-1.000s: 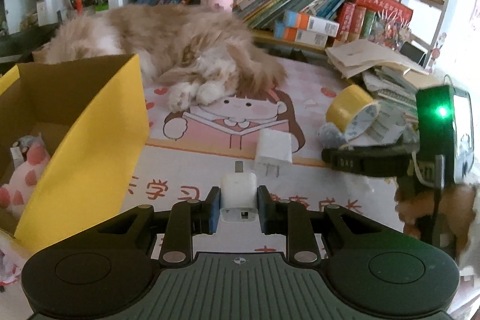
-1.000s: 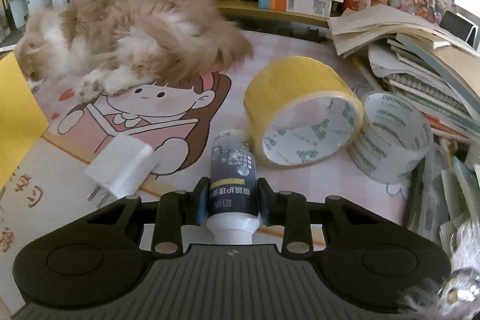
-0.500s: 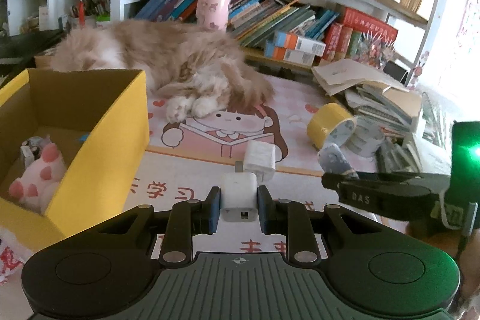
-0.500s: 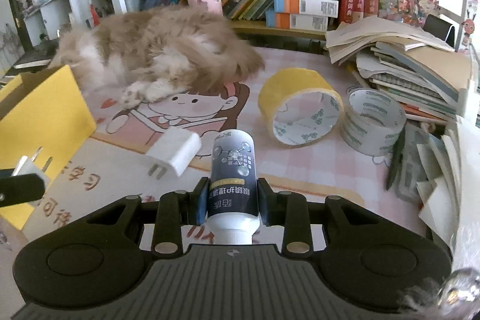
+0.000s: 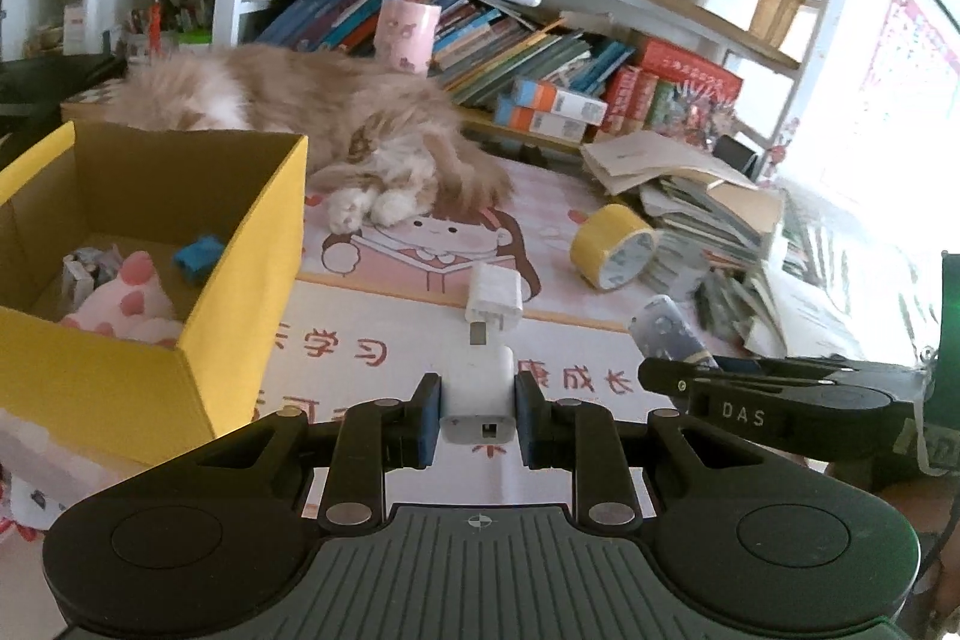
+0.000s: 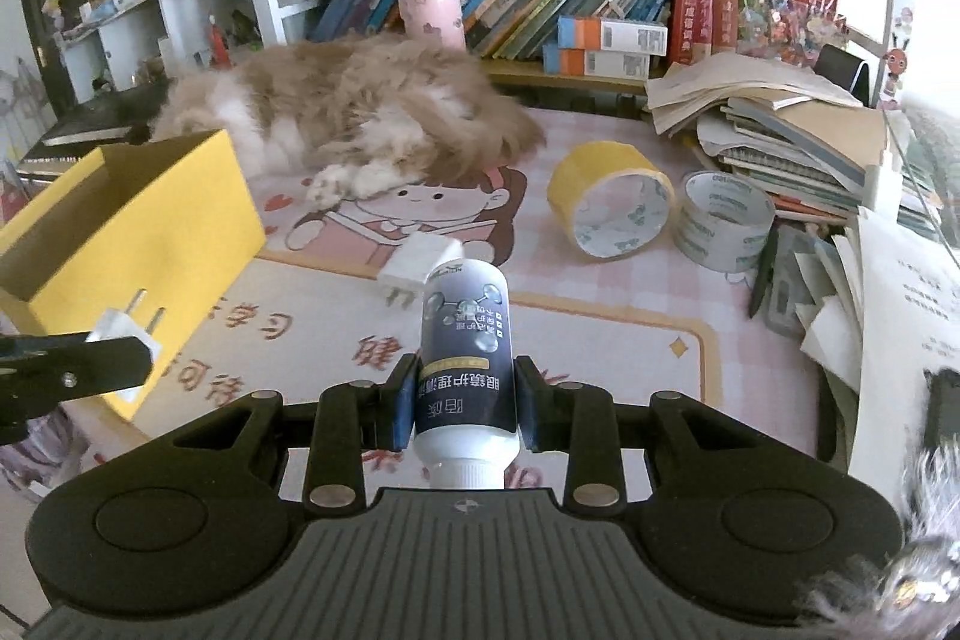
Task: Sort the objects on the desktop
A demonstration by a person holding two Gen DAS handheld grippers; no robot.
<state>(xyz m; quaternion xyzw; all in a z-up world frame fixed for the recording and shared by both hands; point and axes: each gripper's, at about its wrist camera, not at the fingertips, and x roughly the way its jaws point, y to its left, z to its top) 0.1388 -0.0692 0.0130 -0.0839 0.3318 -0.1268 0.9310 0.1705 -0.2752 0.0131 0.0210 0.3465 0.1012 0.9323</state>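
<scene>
left gripper (image 5: 478,415) clamped on white charger (image 5: 478,398), above counter (image 5: 372,340) just right of yellow box (image 5: 240,280). right gripper (image 6: 465,409) clamped on bottle (image 6: 465,358), mid-counter. second charger (image 5: 495,295) flat behind.

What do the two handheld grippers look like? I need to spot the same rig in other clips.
Both the left gripper and right gripper are matte black, with blue pads, silver pivot screws and a ribbed grey base. The right gripper's side reads "DAS" in the left wrist view.
</scene>
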